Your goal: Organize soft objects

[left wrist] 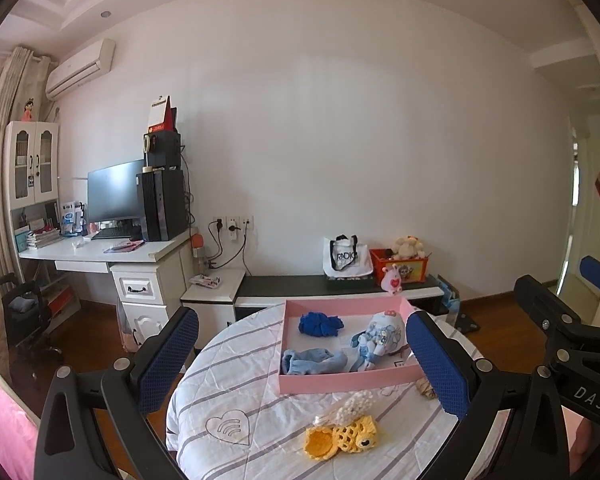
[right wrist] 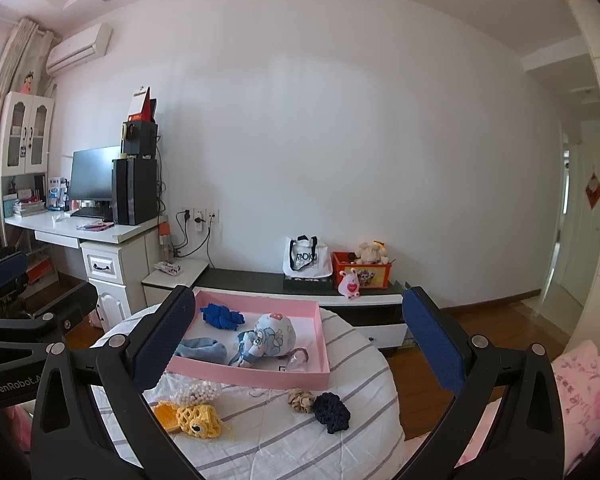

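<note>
Left wrist view: the left gripper (left wrist: 302, 364) has its jaws spread wide and holds nothing. Between the jaws lies a round worktop (left wrist: 236, 392) under a striped white cover. The pink tray (left wrist: 340, 383) sits on it ahead of the jaw tips, its right end hidden behind the right jaw. Inside the tray are a dark blue knit piece (left wrist: 320, 323) at the far side, a light blue cloth (left wrist: 314, 361) at the near left, and a blue-and-white soft toy (left wrist: 380, 336) close to the right jaw. Nearer than the tray, between the jaws, a yellow crochet item (left wrist: 342, 436) lies touching a white beaded piece (left wrist: 352, 404). The right gripper's body appears beyond the right jaw.

Right wrist view: the right gripper (right wrist: 298, 350) likewise has its jaws spread wide and empty. The tray lies ahead, with its near left corner behind the left jaw. The yellow crochet item and white beaded piece lie just beside the left jaw. A beige scrunchie (right wrist: 301, 399) and a navy scrunchie (right wrist: 332, 412) touch each other on the cover, midway between the jaws and nearer than the tray
</note>
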`<move>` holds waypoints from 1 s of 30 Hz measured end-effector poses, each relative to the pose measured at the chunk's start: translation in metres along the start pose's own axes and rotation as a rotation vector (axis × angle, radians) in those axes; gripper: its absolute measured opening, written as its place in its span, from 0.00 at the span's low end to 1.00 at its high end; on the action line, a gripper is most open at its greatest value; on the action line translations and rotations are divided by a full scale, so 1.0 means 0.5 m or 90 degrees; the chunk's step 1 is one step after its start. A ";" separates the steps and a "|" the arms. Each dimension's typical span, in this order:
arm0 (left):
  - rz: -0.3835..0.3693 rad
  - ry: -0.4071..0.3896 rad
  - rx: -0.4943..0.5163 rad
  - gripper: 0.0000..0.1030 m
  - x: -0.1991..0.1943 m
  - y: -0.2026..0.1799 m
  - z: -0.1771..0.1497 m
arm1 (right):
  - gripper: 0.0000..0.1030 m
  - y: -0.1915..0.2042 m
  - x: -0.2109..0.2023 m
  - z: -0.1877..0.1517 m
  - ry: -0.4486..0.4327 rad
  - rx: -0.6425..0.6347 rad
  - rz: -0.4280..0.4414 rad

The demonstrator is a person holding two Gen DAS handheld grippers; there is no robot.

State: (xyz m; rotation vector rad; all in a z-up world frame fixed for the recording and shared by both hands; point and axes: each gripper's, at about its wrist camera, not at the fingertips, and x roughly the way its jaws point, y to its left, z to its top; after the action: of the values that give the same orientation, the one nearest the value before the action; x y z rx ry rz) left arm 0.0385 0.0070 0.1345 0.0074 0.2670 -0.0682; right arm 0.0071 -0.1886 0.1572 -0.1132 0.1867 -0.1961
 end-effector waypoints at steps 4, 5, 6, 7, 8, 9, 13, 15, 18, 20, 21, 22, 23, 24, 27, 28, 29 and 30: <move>0.000 0.010 0.003 1.00 0.008 0.001 -0.003 | 1.00 -0.007 0.016 -0.007 0.011 0.002 0.001; 0.000 0.014 0.004 1.00 0.014 0.001 -0.003 | 1.00 -0.007 0.018 -0.008 0.014 0.002 0.001; 0.000 0.017 0.004 1.00 0.014 0.001 -0.005 | 1.00 -0.006 0.021 -0.010 0.016 0.002 0.001; 0.000 0.020 0.005 1.00 0.015 0.000 -0.007 | 1.00 -0.007 0.024 -0.012 0.019 0.002 0.001; 0.001 0.027 0.006 1.00 0.021 0.000 -0.009 | 1.00 -0.007 0.027 -0.014 0.023 0.002 0.002; 0.000 0.030 0.007 1.00 0.023 0.002 -0.010 | 1.00 -0.006 0.029 -0.017 0.025 0.002 0.002; 0.001 0.053 0.009 1.00 0.039 0.008 -0.017 | 1.00 -0.002 0.042 -0.028 0.042 0.000 0.007; 0.006 0.069 0.009 1.00 0.052 0.011 -0.022 | 1.00 0.002 0.051 -0.034 0.054 -0.002 0.010; 0.014 0.097 0.011 1.00 0.075 0.016 -0.034 | 1.00 0.007 0.070 -0.049 0.080 -0.006 0.012; 0.022 0.122 0.007 1.00 0.095 0.024 -0.045 | 1.00 0.011 0.085 -0.062 0.100 -0.008 0.014; 0.024 0.130 0.005 1.00 0.101 0.030 -0.047 | 1.00 0.013 0.093 -0.068 0.111 -0.009 0.015; 0.027 0.142 0.003 1.00 0.110 0.034 -0.051 | 1.00 0.014 0.101 -0.075 0.122 -0.010 0.016; 0.031 0.157 -0.001 1.00 0.121 0.039 -0.058 | 1.00 0.016 0.110 -0.082 0.133 -0.012 0.016; 0.033 0.164 -0.003 1.00 0.127 0.044 -0.060 | 1.00 0.018 0.116 -0.088 0.142 -0.013 0.016; 0.043 0.184 -0.009 1.00 0.146 0.059 -0.069 | 1.00 0.028 0.141 -0.110 0.174 -0.018 0.018; 0.046 0.189 -0.010 1.00 0.151 0.065 -0.072 | 1.00 0.032 0.149 -0.118 0.187 -0.021 0.019; 0.053 0.196 -0.011 1.00 0.158 0.072 -0.077 | 1.00 0.036 0.159 -0.128 0.200 -0.024 0.020; 0.060 0.202 -0.012 1.00 0.168 0.078 -0.083 | 1.00 0.039 0.167 -0.136 0.211 -0.027 0.021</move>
State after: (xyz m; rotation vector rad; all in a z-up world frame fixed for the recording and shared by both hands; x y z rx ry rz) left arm 0.1111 0.0410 0.0724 0.0115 0.5844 0.0305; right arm 0.0778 -0.1928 0.0738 -0.1197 0.5227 -0.1766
